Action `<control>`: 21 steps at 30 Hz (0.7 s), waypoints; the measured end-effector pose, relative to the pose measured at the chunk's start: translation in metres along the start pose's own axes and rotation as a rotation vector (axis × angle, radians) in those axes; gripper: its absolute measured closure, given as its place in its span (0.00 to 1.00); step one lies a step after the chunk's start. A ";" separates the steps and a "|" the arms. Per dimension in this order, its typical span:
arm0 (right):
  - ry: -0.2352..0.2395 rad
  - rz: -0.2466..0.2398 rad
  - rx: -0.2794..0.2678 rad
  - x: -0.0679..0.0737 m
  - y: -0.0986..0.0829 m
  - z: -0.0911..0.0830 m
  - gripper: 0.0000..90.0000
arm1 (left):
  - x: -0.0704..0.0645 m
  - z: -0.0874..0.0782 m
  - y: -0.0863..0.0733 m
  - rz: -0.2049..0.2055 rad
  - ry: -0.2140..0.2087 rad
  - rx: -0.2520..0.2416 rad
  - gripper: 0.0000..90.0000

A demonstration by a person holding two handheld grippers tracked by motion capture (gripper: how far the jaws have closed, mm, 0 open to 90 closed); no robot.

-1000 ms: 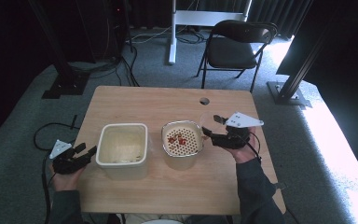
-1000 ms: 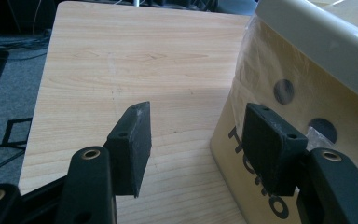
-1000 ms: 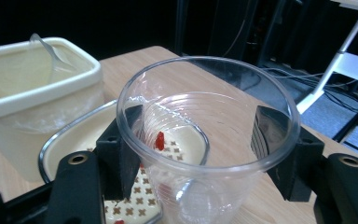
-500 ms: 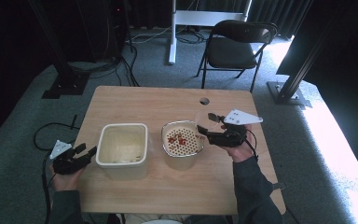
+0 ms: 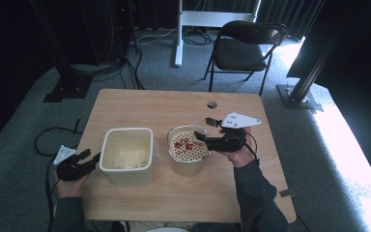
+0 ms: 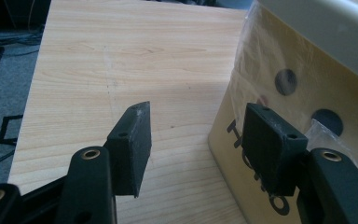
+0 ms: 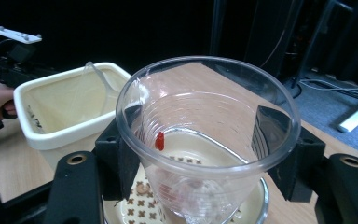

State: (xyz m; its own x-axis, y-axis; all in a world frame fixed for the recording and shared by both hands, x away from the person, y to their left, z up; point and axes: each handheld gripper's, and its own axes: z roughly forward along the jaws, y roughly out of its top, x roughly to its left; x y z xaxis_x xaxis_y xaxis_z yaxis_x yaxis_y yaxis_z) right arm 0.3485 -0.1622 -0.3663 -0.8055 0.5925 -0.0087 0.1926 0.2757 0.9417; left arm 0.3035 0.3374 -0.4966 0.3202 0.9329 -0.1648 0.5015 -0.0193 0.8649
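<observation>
wooden table (image 5: 140, 104) under dim room light, dark chair (image 5: 244, 48) behind it. at left, the left gripper (image 5: 88, 159) rests at the table edge, jaws apart and empty, one pad just beside the wall of the cream tub (image 5: 125, 154). right of the tub stands a strainer bowl (image 5: 188, 150) with red bits inside. over its rim, the right gripper (image 7: 196, 154) clasps a clear cup (image 7: 205, 135), tilted, one red bit clinging inside.
</observation>
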 end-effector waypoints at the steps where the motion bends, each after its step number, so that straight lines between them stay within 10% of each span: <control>1: 0.010 -0.004 0.000 0.003 0.002 0.003 0.38 | 0.000 0.000 0.000 0.000 0.000 0.000 0.48; 21: 0.118 -0.037 0.014 0.027 0.024 0.037 0.38 | 0.000 0.001 -0.002 -0.003 0.000 -0.001 0.48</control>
State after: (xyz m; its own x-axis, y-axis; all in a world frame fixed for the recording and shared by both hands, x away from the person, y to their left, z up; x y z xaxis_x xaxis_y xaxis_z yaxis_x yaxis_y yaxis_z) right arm 0.3518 -0.1116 -0.3566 -0.8725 0.4885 -0.0027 0.1689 0.3069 0.9366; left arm 0.3030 0.3368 -0.4982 0.3191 0.9328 -0.1673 0.5019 -0.0166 0.8647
